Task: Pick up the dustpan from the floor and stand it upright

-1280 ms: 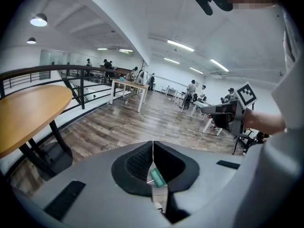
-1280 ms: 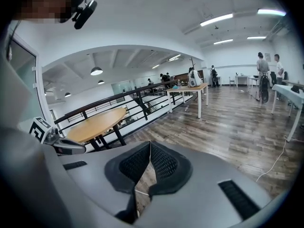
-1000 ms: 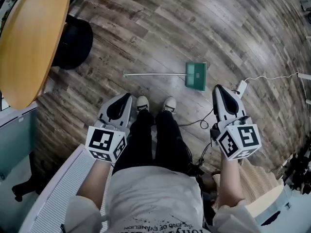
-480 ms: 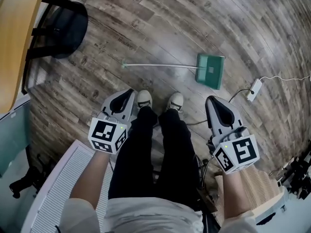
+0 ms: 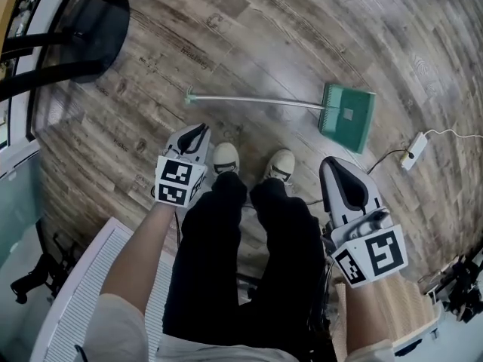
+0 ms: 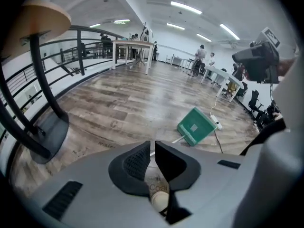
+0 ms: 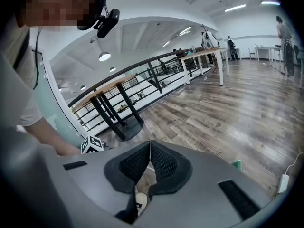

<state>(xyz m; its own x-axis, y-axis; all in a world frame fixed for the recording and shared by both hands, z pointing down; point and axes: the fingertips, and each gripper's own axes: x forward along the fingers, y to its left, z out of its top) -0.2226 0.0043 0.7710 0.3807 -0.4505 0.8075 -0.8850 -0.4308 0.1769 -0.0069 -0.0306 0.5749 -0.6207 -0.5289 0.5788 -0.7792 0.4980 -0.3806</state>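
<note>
The dustpan (image 5: 347,116) lies flat on the wooden floor (image 5: 264,36) ahead of the person's shoes (image 5: 224,157). Its green pan is toward the right and its long thin handle runs left, ending near the left claw (image 5: 198,130). Neither claw touches it. The right claw (image 5: 336,168) hangs well short of the pan, beside the right leg.

In the left gripper view the left claw (image 6: 153,144) is all but clenched. Only a sliver shows between its tips, which are just starting to part, and nothing is between them. Beyond it the dustpan (image 6: 194,126) shows as a green scoop, but most of the handle is hidden behind the claw's grey body.

In the right gripper view the right claw (image 7: 150,144) is clenched, tips meeting, and empty. The dustpan (image 7: 236,164) is hidden there except for a small green corner at the edge of the body.

A white power strip (image 5: 415,151) lies right of the pan — its cable is cut off at the frame edge. A black stand base (image 5: 98,29) sits at the upper left, partly out of frame. The distant figures are too small to make out.
</note>
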